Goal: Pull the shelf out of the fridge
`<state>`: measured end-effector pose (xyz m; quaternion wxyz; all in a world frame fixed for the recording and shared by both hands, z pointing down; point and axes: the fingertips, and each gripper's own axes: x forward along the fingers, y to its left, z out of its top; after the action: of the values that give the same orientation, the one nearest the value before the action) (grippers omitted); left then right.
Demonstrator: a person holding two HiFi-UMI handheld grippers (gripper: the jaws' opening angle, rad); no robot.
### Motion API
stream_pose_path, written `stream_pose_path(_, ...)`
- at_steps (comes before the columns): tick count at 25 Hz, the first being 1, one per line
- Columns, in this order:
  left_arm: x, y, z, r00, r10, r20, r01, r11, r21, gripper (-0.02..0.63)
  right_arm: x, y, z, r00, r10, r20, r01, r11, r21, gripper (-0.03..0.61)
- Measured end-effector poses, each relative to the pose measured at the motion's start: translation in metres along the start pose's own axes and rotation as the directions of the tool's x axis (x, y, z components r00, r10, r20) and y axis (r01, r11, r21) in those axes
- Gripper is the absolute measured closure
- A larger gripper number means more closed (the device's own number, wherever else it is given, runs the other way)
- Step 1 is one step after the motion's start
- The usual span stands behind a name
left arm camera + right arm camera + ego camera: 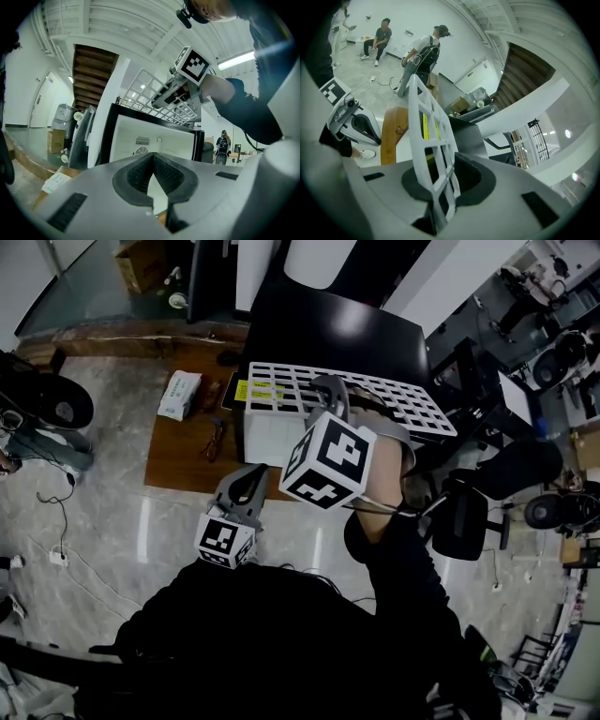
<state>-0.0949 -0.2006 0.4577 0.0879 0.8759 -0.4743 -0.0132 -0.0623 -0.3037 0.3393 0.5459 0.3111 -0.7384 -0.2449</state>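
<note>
Currently shelf (412,401) is gripped at its edge by right tongs (440,171); left tongs (153,159) are closed, empty. Shelf is judged light, stiff, slippery; rim bar is preferred over thin slats.

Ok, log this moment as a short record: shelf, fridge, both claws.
shelf: white grid shelf, out of the fridge, over its top
fridge: black fridge, white inside showing, standing on a wooden board
left claw: shut, empty, pointing at the fridge
right claw: closed on the shelf's edge
</note>
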Motion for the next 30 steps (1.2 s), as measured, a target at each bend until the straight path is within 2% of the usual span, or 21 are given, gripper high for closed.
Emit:
stream_pose_path(7, 0.000, 0.006, -0.006, 1.000, 0.004, -0.008, -0.004, 1.000, -0.009, 0.607, 0.008, 0.003, 0.010, 0.998, 0.069, 0.006, -0.069, 0.996, -0.059, 0.498)
stream_pose_path(11, 0.000, 0.009, -0.010, 1.000, 0.001, -0.012, -0.001, 1.000, -0.011, 0.607, 0.010, 0.020, 0.009, 0.982, 0.188, -0.012, -0.188, 0.976, -0.112, 0.411)
stream_pose_path(16, 0.001, 0.016, -0.014, 1.000, 0.004, -0.019, -0.005, 1.000, -0.016, 0.607, 0.013, 0.033, 0.006, 0.949, 0.313, -0.029, -0.314, 0.938, -0.146, 0.331)
stream_pose_path(19, 0.003, 0.018, -0.014, 1.000, 0.007, -0.019, -0.008, 1.000, -0.017, 0.607, 0.019, 0.040, 0.002, 0.943, 0.328, -0.060, -0.334, 0.926, -0.174, 0.288)
stream_pose_path(24, 0.004, 0.020, -0.019, 1.000, 0.014, -0.023, -0.014, 1.000, -0.017, 0.607, 0.034, 0.052, -0.003, 0.940, 0.335, -0.071, -0.342, 0.924, -0.171, 0.242)
stream_pose_path(30, 0.003, 0.022, -0.015, 1.000, 0.014, -0.024, -0.014, 1.000, -0.014, 0.607, 0.041, 0.053, -0.003, 0.942, 0.333, -0.038, -0.335, 0.931, -0.147, 0.229)
